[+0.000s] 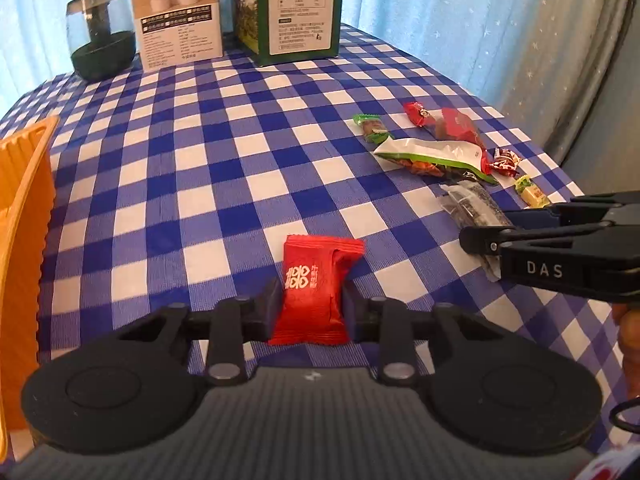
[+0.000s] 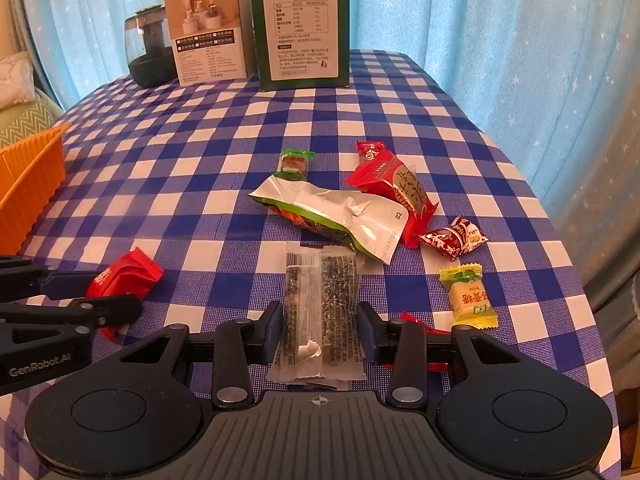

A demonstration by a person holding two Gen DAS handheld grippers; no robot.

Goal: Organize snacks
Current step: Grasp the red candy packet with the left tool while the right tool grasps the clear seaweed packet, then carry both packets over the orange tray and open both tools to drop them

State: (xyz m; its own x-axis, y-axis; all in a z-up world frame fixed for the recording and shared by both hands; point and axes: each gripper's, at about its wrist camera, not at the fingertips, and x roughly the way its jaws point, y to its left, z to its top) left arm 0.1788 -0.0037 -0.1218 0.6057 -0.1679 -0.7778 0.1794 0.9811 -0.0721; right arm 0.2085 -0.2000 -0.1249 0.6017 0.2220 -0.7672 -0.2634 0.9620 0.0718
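Note:
My left gripper [image 1: 309, 304] is shut on a red candy packet [image 1: 316, 284], low over the checked tablecloth; it also shows in the right wrist view [image 2: 124, 276]. My right gripper [image 2: 320, 328] has its jaws around a clear seaweed-style packet [image 2: 320, 308]; the pads sit at its sides and I cannot tell if they press it. That packet also shows in the left wrist view [image 1: 472, 206]. More snacks lie beyond: a white-green bag [image 2: 332, 216], a red bag [image 2: 396, 184], a green candy [image 2: 295, 164], a red-white candy [image 2: 454, 237] and a yellow candy [image 2: 468, 298]. The orange basket [image 1: 24, 220] stands at the left.
Two upright boxes, white [image 2: 210, 40] and green [image 2: 300, 28], and a dark glass jar [image 2: 148, 52] stand at the table's far edge. Blue curtains hang behind. The table edge drops off at the right [image 2: 576, 280].

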